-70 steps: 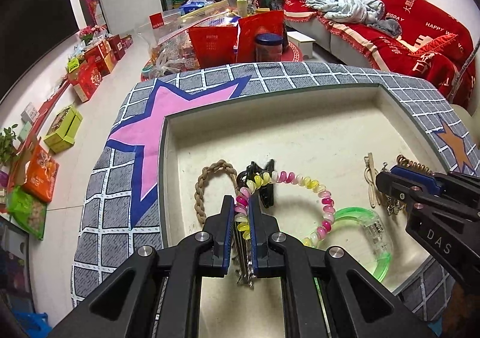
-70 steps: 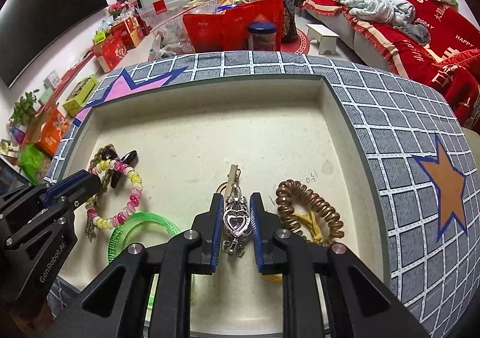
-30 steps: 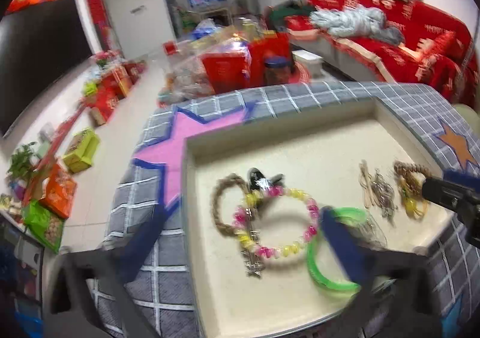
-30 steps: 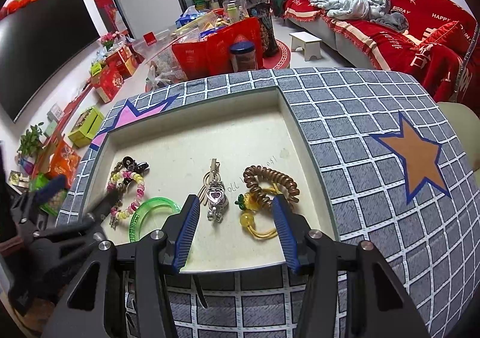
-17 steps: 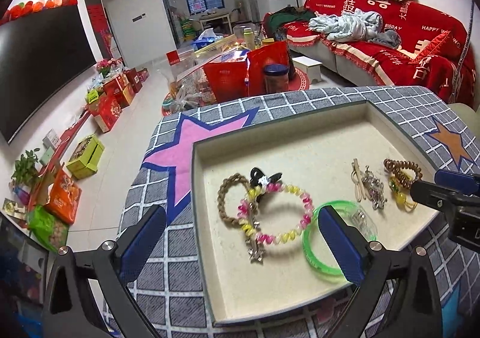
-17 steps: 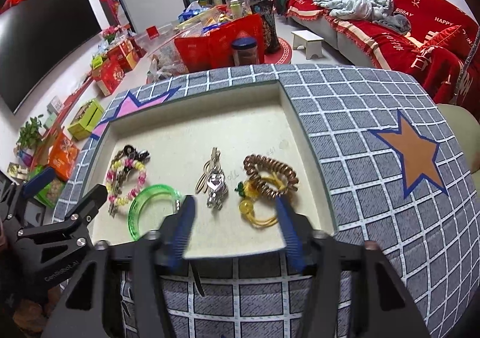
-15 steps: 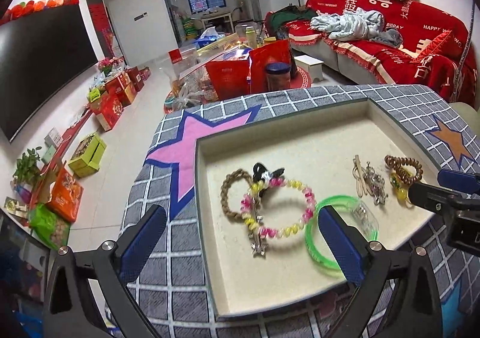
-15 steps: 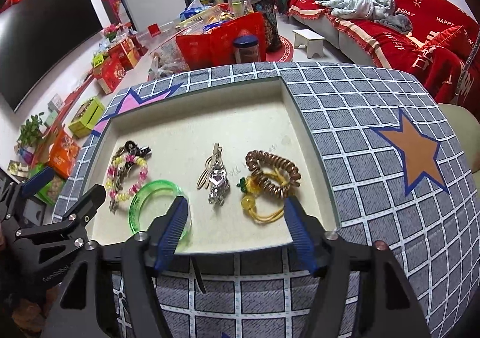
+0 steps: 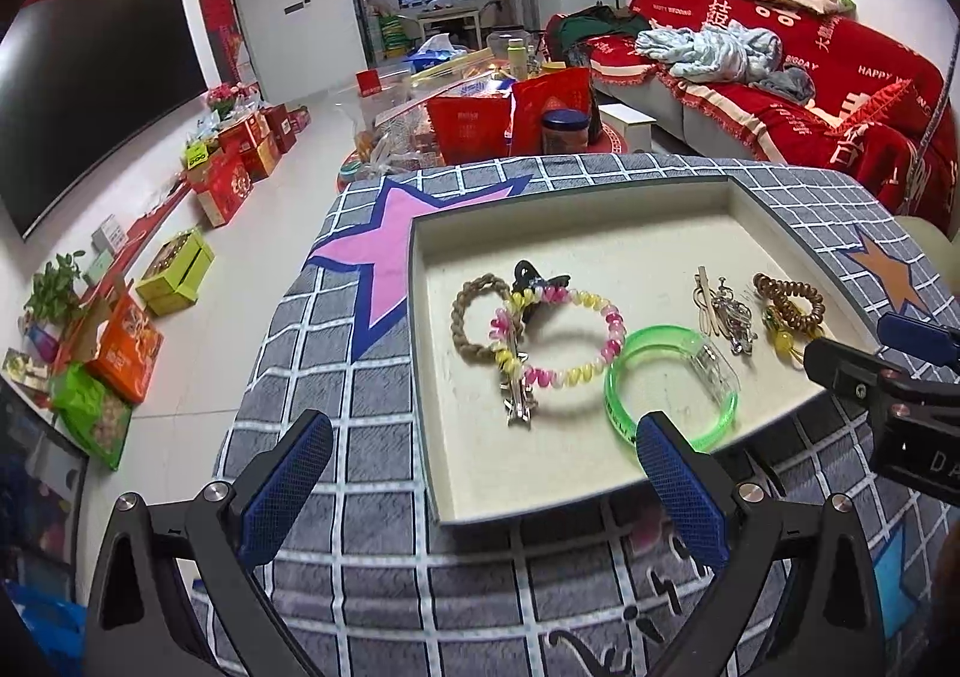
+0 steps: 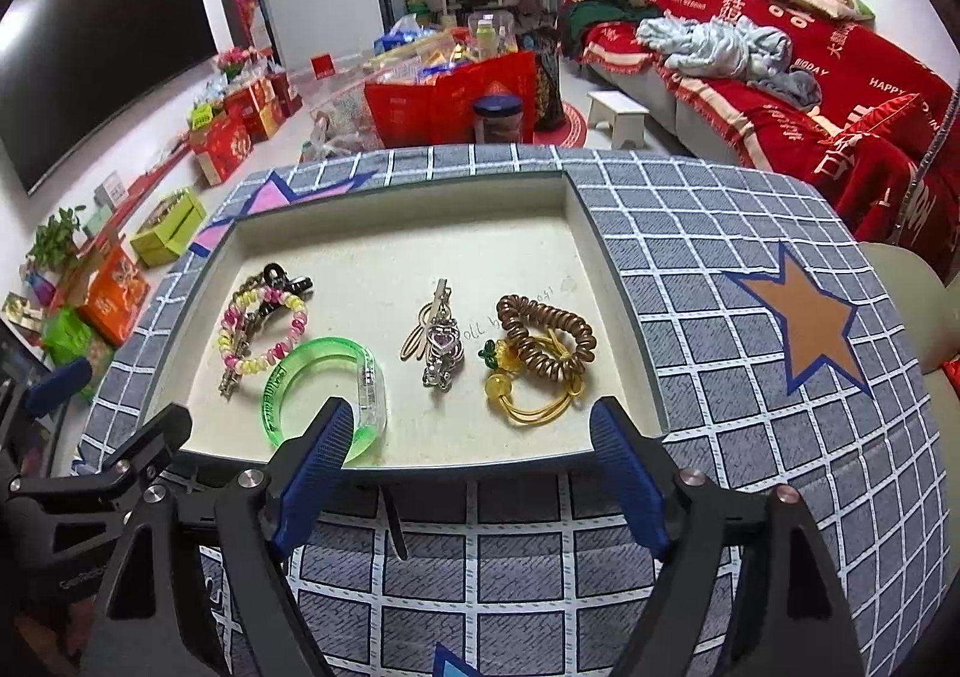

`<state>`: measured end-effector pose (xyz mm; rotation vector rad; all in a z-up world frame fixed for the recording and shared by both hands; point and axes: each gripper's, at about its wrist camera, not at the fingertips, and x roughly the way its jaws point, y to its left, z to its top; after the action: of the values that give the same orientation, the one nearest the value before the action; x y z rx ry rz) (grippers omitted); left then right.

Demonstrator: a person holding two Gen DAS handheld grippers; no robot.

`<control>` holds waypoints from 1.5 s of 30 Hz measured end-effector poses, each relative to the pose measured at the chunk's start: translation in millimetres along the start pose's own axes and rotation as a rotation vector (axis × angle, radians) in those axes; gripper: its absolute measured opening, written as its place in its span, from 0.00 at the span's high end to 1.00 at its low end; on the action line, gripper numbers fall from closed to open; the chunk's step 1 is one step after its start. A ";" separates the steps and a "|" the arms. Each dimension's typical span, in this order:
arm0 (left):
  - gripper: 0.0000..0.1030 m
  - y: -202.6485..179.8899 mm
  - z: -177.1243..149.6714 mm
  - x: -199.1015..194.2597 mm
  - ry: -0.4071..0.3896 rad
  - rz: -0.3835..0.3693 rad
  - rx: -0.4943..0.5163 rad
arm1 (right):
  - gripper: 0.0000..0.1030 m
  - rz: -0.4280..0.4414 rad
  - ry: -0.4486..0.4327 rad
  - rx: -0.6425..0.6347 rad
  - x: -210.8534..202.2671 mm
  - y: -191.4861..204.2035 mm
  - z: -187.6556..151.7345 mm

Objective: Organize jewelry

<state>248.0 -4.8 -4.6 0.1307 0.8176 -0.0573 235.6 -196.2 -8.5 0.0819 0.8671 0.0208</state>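
A shallow cream tray [image 9: 600, 473] [image 10: 420, 251] lies on a grey checked cloth. In it lie a braided tan hair tie [image 9: 474, 311], a pink and yellow spiral bracelet [image 9: 570, 371] [image 10: 264, 359] over a black clip, a green bangle [image 9: 672, 377] [image 10: 318, 377], a silver heart pendant [image 9: 735, 317] [image 10: 443, 347], and a brown coil tie with yellow bands [image 9: 789, 308] [image 10: 546, 341]. My left gripper [image 9: 480, 479] stands open in front of the tray's near edge, nothing between its fingers. My right gripper [image 10: 474, 473] is opening wide, empty, also before the near edge.
The clothed table [image 10: 750, 317] has an orange star at the right and a pink star [image 9: 384, 251] at the left. Beyond it stand red bags, boxes on the floor, and a red-covered sofa [image 10: 810, 95]. A dark screen fills the left wall.
Both grippers let go of the jewelry and drew back from the tray toward its near edge. The right jaws spread wider over the last second; the left stayed wide open.
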 end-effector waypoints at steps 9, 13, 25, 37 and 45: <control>0.00 9.0 -20.9 -17.4 -0.023 0.013 -0.047 | 0.00 0.001 -0.079 0.016 -19.7 -2.3 -19.3; 0.00 12.6 -31.5 -24.4 -0.034 0.019 -0.081 | 0.00 -0.018 -0.107 0.005 -30.3 -3.1 -31.6; 0.00 7.4 -57.4 -51.4 -0.092 0.029 -0.125 | 0.00 -0.051 -0.184 0.014 -58.2 -6.2 -58.3; 0.00 -1.6 -67.6 -52.0 -0.082 0.028 -0.147 | 0.00 -0.085 -0.200 -0.042 -62.1 -0.5 -69.0; 0.00 -3.1 -64.6 -46.4 -0.074 0.050 -0.159 | 0.00 -0.085 -0.199 -0.041 -61.4 -0.6 -67.9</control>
<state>169.3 1.1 -14.7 -0.0009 0.7413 0.0498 144.1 -195.6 -5.6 0.0084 0.6700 -0.0482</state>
